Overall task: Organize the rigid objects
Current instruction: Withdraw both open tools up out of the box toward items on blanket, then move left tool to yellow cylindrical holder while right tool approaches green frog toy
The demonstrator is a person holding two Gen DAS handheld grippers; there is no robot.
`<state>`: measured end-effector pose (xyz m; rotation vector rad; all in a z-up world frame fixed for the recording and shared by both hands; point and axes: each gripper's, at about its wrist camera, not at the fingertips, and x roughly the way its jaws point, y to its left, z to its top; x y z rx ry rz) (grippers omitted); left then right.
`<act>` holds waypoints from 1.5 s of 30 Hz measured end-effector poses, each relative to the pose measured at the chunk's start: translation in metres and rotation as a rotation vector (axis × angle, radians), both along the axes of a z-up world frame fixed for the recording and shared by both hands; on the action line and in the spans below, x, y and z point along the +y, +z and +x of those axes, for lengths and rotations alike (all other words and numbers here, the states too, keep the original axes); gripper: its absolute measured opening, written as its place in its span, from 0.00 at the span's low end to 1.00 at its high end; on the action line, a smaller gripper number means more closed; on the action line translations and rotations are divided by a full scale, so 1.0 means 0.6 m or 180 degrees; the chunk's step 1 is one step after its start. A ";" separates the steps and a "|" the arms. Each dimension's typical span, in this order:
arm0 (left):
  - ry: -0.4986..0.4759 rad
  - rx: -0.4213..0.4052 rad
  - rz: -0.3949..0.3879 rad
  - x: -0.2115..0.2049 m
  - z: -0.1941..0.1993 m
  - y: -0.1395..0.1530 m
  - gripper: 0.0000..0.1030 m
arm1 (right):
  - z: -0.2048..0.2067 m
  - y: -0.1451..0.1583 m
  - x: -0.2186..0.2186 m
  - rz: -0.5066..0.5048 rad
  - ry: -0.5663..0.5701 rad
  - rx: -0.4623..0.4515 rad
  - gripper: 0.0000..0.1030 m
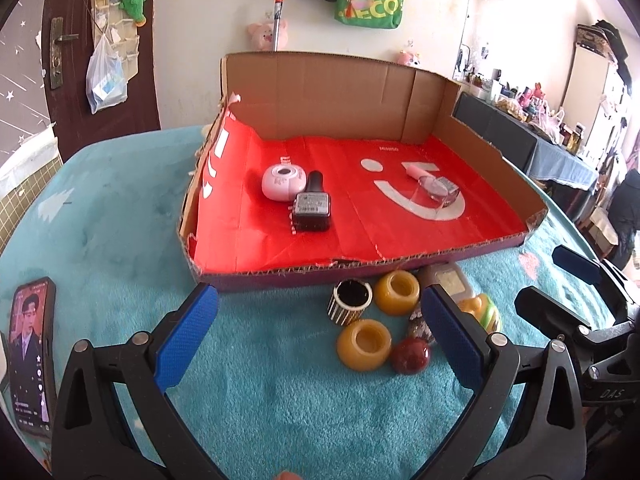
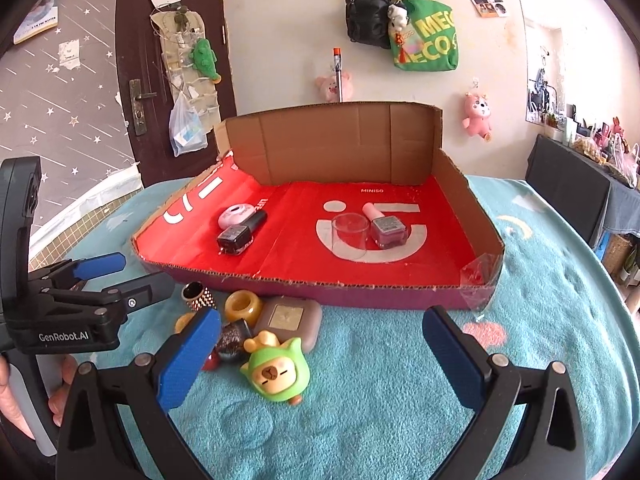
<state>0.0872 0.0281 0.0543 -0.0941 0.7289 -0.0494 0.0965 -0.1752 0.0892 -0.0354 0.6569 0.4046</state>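
Teal blanket (image 2: 380, 380), red-lined cardboard tray (image 2: 452, 240), scattered trinkets (image 1: 376, 320)

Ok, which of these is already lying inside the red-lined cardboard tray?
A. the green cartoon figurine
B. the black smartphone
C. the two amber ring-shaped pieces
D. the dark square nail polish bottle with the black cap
D: the dark square nail polish bottle with the black cap lies on the red lining of the cardboard tray beside a white round case; the other three sit outside on the teal cloth.
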 end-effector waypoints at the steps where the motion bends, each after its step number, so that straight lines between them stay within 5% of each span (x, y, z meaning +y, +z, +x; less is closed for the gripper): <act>1: 0.0002 0.0016 -0.0004 0.000 -0.001 -0.003 1.00 | -0.002 -0.002 0.001 -0.0010 0.0014 0.0004 1.00; 18: -0.0108 0.0175 0.0064 -0.019 -0.020 -0.033 1.00 | -0.019 -0.027 0.005 0.0031 0.0113 0.0141 1.00; 45: -0.0156 0.0477 -0.0215 -0.011 -0.019 -0.071 0.99 | -0.007 -0.073 0.003 0.0021 0.0054 0.0453 0.93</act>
